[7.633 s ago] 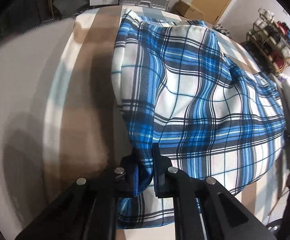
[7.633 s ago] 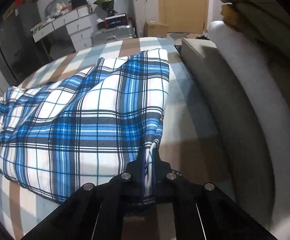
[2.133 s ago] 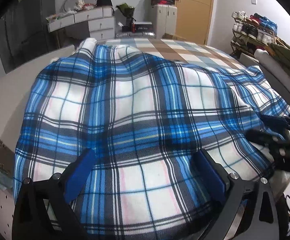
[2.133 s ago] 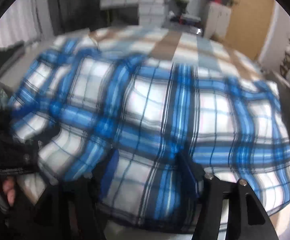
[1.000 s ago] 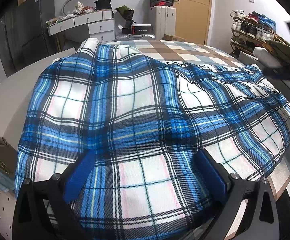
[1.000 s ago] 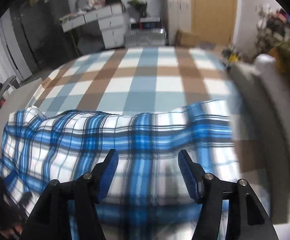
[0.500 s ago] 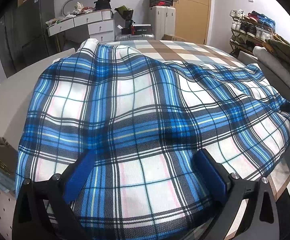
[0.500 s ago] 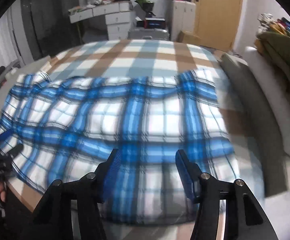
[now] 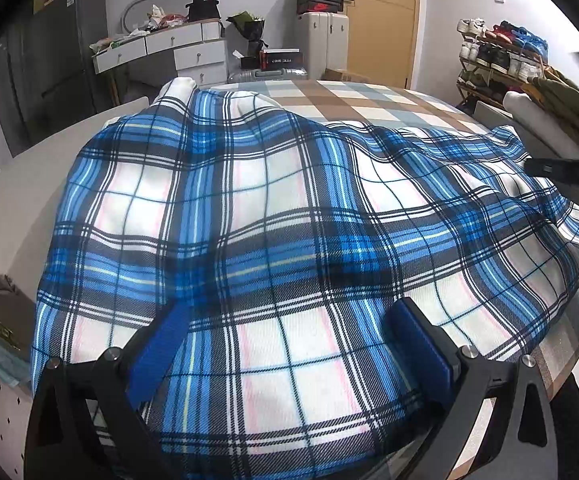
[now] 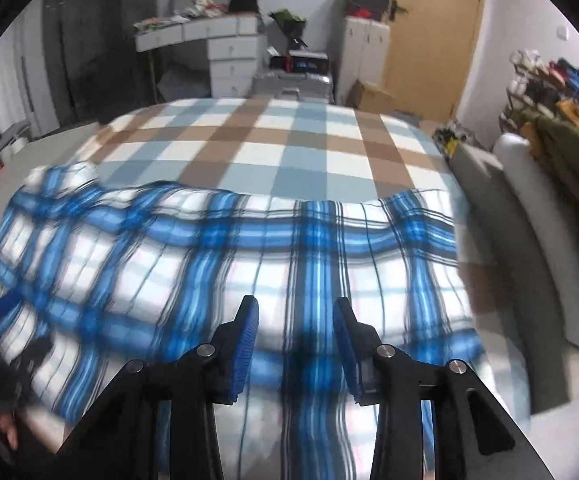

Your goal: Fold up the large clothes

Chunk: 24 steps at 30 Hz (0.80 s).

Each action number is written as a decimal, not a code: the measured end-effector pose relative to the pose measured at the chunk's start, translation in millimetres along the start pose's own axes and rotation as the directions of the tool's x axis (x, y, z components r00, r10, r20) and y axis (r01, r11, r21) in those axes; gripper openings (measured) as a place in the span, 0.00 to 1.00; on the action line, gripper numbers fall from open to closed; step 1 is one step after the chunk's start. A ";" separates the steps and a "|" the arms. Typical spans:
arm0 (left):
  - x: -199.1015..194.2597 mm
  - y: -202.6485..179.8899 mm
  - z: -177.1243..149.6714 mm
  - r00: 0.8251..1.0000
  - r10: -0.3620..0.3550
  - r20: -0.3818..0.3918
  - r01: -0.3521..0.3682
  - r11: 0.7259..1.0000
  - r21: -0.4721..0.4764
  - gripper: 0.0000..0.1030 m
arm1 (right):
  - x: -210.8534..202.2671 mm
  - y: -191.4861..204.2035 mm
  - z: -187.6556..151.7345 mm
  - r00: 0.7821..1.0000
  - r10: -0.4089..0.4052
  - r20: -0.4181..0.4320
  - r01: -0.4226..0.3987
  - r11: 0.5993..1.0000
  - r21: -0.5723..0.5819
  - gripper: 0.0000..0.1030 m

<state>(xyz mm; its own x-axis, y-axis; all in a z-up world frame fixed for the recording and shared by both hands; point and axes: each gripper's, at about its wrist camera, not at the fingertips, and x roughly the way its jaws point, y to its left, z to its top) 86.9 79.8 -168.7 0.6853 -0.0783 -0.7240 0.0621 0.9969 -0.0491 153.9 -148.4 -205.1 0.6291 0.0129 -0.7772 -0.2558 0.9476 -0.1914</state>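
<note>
- Left claw (image 9: 289, 332) stands spread wide at the bottom of its frame, both blue pads (image 9: 157, 350) far apart, nothing gripped between them.
- The plaid cloth (image 9: 273, 216), blue, white and black, lies directly beneath those pads and fills the middle of the left view; whether the pads press on it or sit just over it I cannot tell.
- The cloth is spread across the bed (image 9: 369, 100), whose brown, grey-blue and white checked cover shows bare in the upper part of the frame, beyond the cloth's far edge.
- Over to the right claw (image 10: 295, 344): its jaws have just been closing and now stand at a narrow gap, pads (image 10: 245, 344) apart with only air between them, pinching nothing.
- Seen through that gap in the lower centre of the frame is a dark blue stripe of the plaid cloth (image 10: 225, 264); this view is blurred with motion.
- In the right view the cloth covers the lower half of the frame, its far hem running across the middle, checked bed cover (image 10: 273, 148) above it.
- At the right edge of the left view, a black tip of the right claw (image 9: 565, 170) shows over the cloth's far corner.
- A person's fingers (image 10: 7, 432) show at the lower left edge of the right view, beside the cloth.
</note>
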 end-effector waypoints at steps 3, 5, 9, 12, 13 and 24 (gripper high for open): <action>-0.6 -0.4 0.0 1.000 -0.006 -0.008 0.006 1.000 0.002 0.96 | 35.8 -33.0 13.2 0.995 0.013 -0.098 -0.004 0.996 0.091 0.36; -0.7 -0.1 0.1 1.000 -0.009 -0.011 0.010 1.000 0.005 0.96 | 43.4 -47.7 16.3 0.993 0.059 -0.105 -0.048 0.993 0.111 0.36; -2.7 0.7 0.0 1.000 -0.023 -0.008 0.023 1.000 0.018 0.96 | 18.1 -42.9 3.9 0.992 0.116 -0.054 -0.110 0.987 0.113 0.39; -5.9 3.6 2.4 0.998 -0.057 -0.020 0.057 0.998 0.010 0.96 | -21.1 -30.1 -16.9 0.958 0.286 0.017 -0.286 0.954 0.094 0.46; -10.2 4.8 4.2 0.997 -0.078 -0.017 0.078 0.997 0.000 0.96 | -34.2 -15.6 -26.0 0.936 0.349 0.046 -0.351 0.935 0.052 0.53; -49.3 16.7 32.5 0.999 0.045 0.025 -0.045 0.999 -0.014 0.96 | -33.3 61.7 -48.9 0.922 0.380 0.074 -0.361 0.913 -0.193 0.63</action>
<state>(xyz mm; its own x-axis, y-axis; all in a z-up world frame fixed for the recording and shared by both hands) 77.8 99.9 -111.4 0.7051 -0.0335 -0.7083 0.0210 0.9994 -0.0265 81.3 -106.0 -220.4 0.5371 0.3954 -0.7451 -0.6020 0.7984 -0.0102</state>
